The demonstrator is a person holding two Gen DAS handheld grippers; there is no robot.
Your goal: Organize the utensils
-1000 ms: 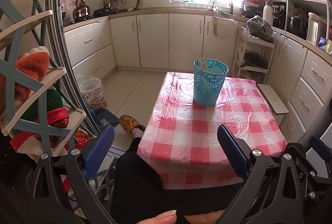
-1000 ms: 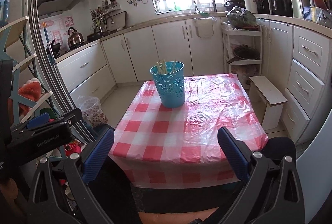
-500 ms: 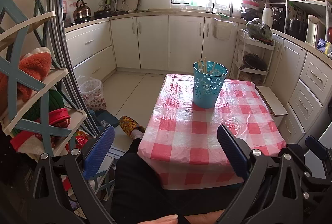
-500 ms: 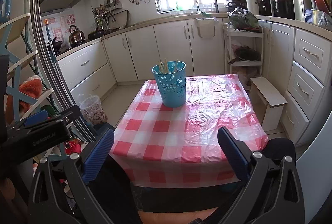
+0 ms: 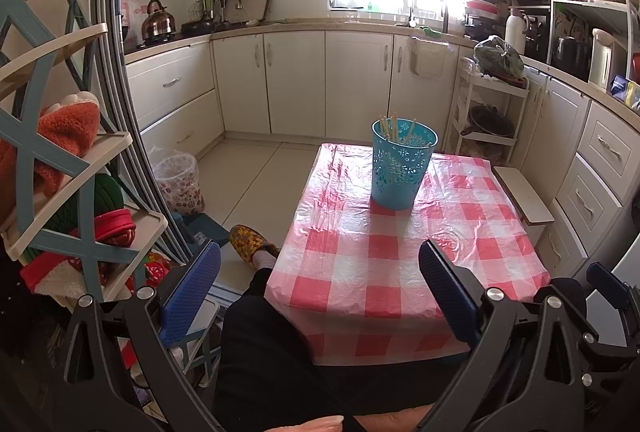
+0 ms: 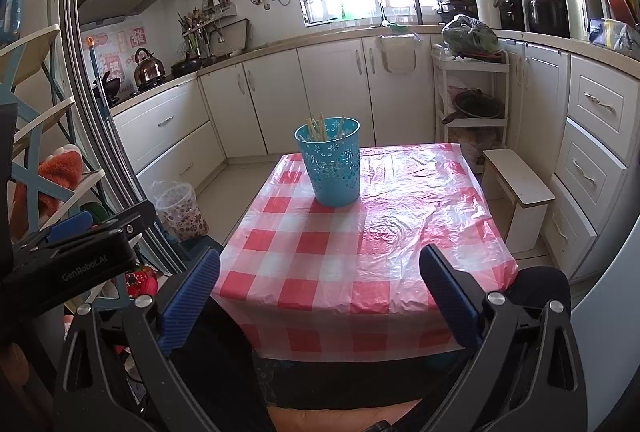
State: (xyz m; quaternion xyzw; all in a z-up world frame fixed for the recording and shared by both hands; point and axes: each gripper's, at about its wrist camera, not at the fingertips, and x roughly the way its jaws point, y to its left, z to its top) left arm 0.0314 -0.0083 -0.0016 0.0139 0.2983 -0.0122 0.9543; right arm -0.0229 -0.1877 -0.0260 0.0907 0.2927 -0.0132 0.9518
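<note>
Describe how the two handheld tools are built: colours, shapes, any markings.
Both match. The left tool and the right tool each have two black, angular plastic arms studded with silver screws, ending in blue ribbed pads. In the right wrist view, the left tool's black body at the frame's left edge carries pale "GenRobot.AI" lettering and a blue part. No cables are visible. The person's legs are clad in black.

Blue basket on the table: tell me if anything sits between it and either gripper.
Nothing visible does. Only bare checked tablecloth lies between the blue basket and the open right gripper; the left gripper, also open, has the same clear stretch of cloth ahead.
</note>
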